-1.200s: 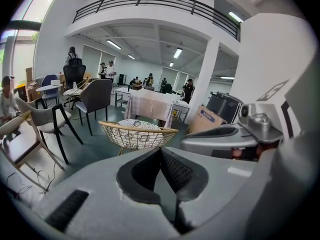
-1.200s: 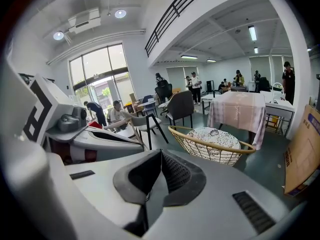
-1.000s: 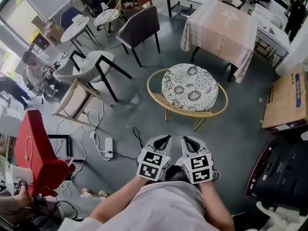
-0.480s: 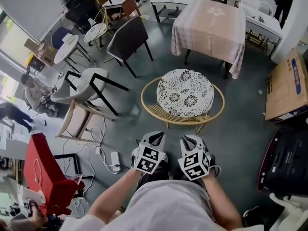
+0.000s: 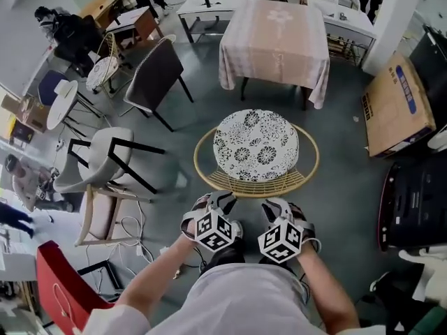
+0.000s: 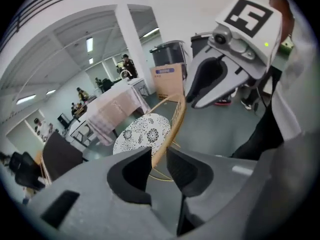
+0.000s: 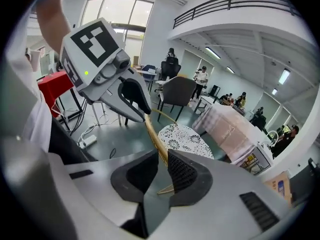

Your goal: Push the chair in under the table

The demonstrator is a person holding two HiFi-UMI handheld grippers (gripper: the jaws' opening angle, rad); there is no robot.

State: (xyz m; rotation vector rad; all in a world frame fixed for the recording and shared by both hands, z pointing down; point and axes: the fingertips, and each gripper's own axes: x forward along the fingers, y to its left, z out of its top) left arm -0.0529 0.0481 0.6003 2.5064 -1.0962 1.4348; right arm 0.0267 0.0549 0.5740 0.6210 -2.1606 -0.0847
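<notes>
A round rattan chair with a black-and-white patterned cushion (image 5: 255, 145) stands in front of the table with the pink cloth (image 5: 274, 37), apart from it. Both grippers sit at the chair's near rim (image 5: 241, 185). My left gripper (image 5: 221, 201) is opening; in the left gripper view (image 6: 159, 159) the rattan rim (image 6: 175, 121) runs into the gap between the jaws, untouched by the pads. My right gripper (image 5: 276, 205) is opening too, with a narrow gap (image 7: 161, 166) in which the rim (image 7: 154, 131) shows. I cannot tell whether its pads touch the rim.
A dark chair (image 5: 157, 72) and a white chair (image 5: 105, 162) stand to the left. Cables and a power strip lie on the floor at lower left. A cardboard box (image 5: 394, 103) and a black bin (image 5: 415, 201) are on the right. People stand at far tables.
Both grippers have come forward and down to the chair's near rim. The left gripper has rolled and its jaws have parted. The chair and table now lie closer in the head view.
</notes>
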